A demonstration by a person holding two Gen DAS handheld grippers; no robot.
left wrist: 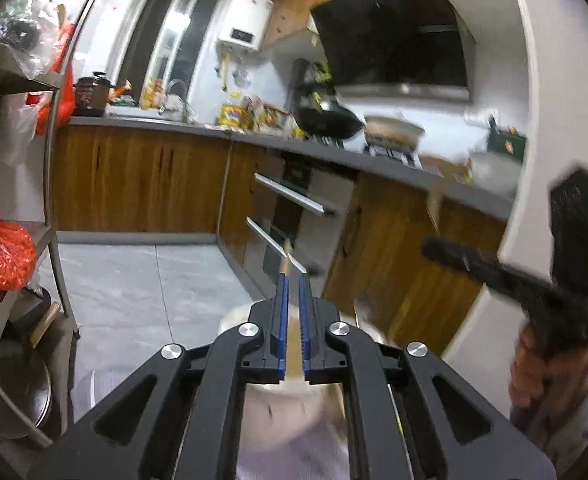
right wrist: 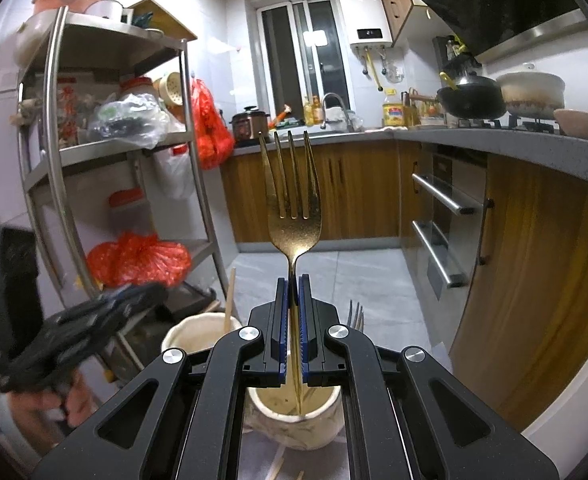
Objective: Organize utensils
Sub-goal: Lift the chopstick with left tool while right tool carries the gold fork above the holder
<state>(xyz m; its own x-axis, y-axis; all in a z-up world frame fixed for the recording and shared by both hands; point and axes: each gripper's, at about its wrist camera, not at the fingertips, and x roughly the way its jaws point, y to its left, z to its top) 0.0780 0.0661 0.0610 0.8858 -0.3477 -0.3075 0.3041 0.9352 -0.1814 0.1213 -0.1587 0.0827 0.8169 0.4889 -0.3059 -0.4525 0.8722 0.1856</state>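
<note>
My right gripper (right wrist: 293,278) is shut on the neck of a gold fork (right wrist: 294,200), held upright with its tines up. The handle reaches down into a cream ceramic cup (right wrist: 326,428). A second cream cup (right wrist: 181,334) to the left holds a wooden chopstick (right wrist: 228,300), and another fork (right wrist: 356,314) sticks up behind. My left gripper (left wrist: 292,276) is shut on a thin wooden chopstick (left wrist: 289,254) whose tip shows just past the pads, above a blurred cream cup (left wrist: 233,320). Each view shows the other gripper: left gripper (right wrist: 153,292), right gripper (left wrist: 434,248), hand-held.
A steel rack (right wrist: 53,168) with red and clear bags stands at the left. The grey counter (right wrist: 514,144) with a black wok (right wrist: 470,100) and white pot (right wrist: 532,90) runs along the right, over drawer handles (right wrist: 442,196). A white wall corner (left wrist: 506,220) stands near.
</note>
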